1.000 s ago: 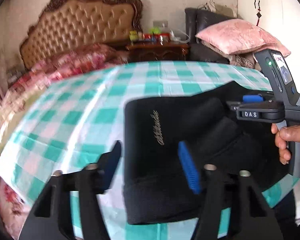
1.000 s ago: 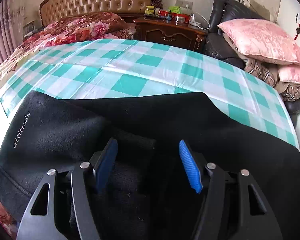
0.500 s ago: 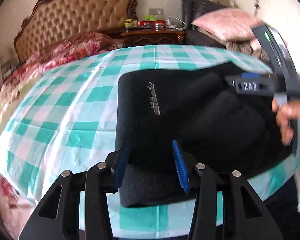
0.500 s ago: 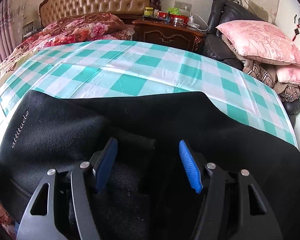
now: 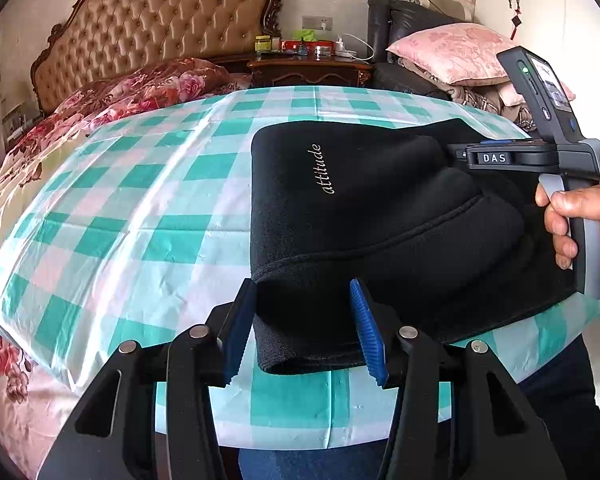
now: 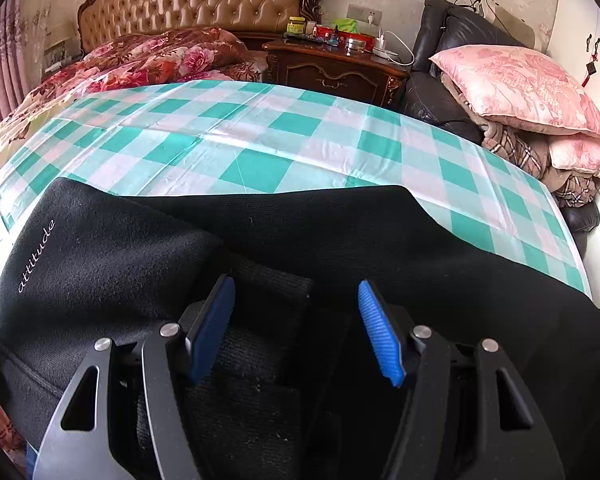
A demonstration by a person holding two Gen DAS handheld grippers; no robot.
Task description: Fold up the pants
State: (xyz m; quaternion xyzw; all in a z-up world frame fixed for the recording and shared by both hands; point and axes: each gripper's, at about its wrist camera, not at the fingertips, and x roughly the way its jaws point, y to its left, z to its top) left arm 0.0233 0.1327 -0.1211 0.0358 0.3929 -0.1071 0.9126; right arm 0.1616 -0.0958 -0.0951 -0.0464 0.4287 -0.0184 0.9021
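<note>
the left gripper (image 5: 304,324) has swung back from the cloth (image 5: 148,200) to the near corner of the pants (image 5: 360,216), jaws spread astride it, gripping nothing. the right gripper (image 6: 296,328) stays released over the folded stack. likely a final tidy-up.

Your left gripper (image 5: 306,326) stands with fingers apart around the near corner of the folded black pants (image 5: 364,216) on the checked tablecloth (image 5: 132,216); your right gripper (image 5: 540,158) rests on the pants.
</note>
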